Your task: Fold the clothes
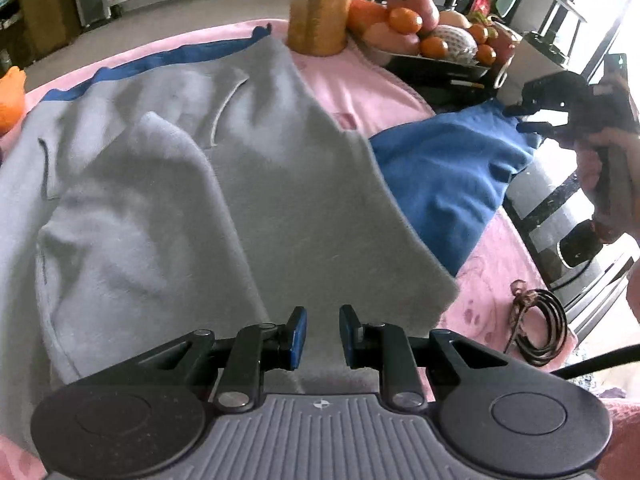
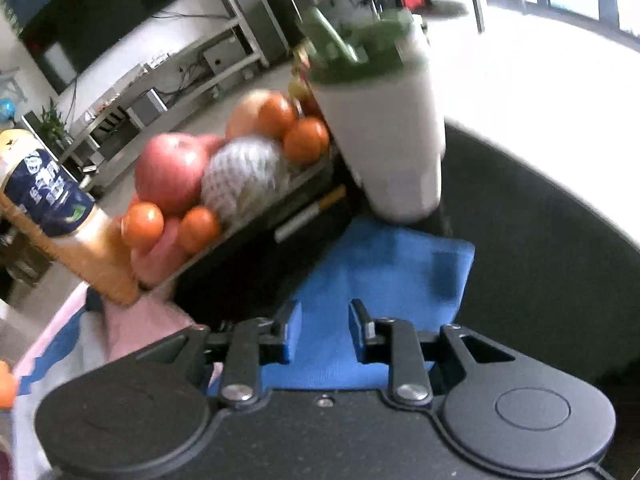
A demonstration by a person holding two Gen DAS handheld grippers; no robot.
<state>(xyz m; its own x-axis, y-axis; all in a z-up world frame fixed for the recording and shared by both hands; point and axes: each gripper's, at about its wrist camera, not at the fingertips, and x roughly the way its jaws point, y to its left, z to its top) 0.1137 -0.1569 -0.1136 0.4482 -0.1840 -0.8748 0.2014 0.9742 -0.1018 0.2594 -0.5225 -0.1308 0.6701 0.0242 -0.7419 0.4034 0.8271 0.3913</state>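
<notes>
My left gripper (image 1: 323, 336) hovers just above the near hem of the soft grey fleece sweatshirt (image 1: 224, 184), its blue-padded fingers (image 1: 298, 336) spread apart with nothing between them. The sweatshirt lies rumpled across the pink patterned blanket (image 1: 360, 84) covering the table, one fold doubled over toward the left, a curved pocket seam showing near its middle. A blue fabric sleeve (image 1: 448, 176) runs out from under the grey toward the right edge of the table.

My right gripper (image 2: 325, 332) sits over the far end of that sleeve (image 2: 384, 264), fingers (image 2: 291, 334) parted and empty — the blue cloth lies below and ahead of them, reaching a square-cut cuff. In the left view the same gripper (image 1: 528, 120) shows at the right, held in my hand (image 1: 612, 160).

The tall amber plastic bottle (image 2: 60, 220) at the far side carries a dark blue label with white characters; I cannot read them. Beside it stands a dark tray (image 1: 436, 66) heaped with oranges, a red apple and a net-wrapped fruit (image 2: 244, 176), a cigarette (image 2: 310, 214) lying on its edge. A white pot with a green plant (image 2: 384, 128) stands behind the cuff. A coiled black cable (image 1: 540, 324) rests on the blanket near my left side.

Beyond the table: metal shelving, a dark wall screen (image 2: 100, 12), bright windows.
</notes>
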